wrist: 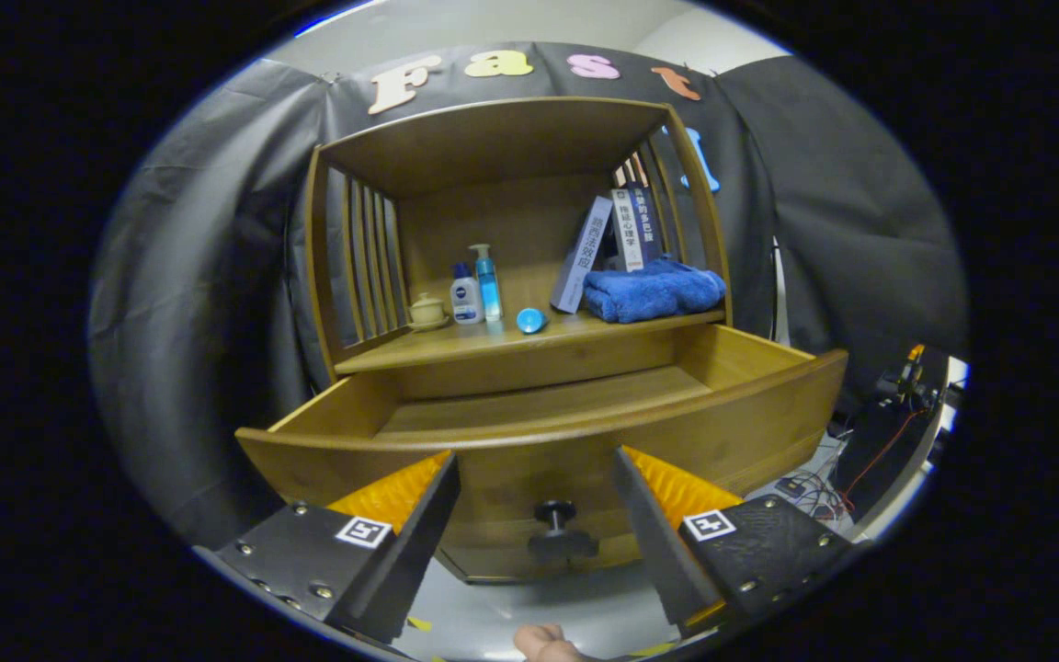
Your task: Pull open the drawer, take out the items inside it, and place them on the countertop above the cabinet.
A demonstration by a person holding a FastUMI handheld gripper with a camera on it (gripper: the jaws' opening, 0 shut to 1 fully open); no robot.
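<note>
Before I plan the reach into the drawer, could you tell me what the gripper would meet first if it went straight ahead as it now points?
Most likely the drawer front, near its dark knob. The open gripper has the knob between its fingers, just ahead, though depth is hard to judge here.

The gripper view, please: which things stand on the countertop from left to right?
Small lidded cup → white bottle → blue pump bottle → blue round cap → leaning books → folded blue towel. The gripper is open before the drawer knob.
</note>
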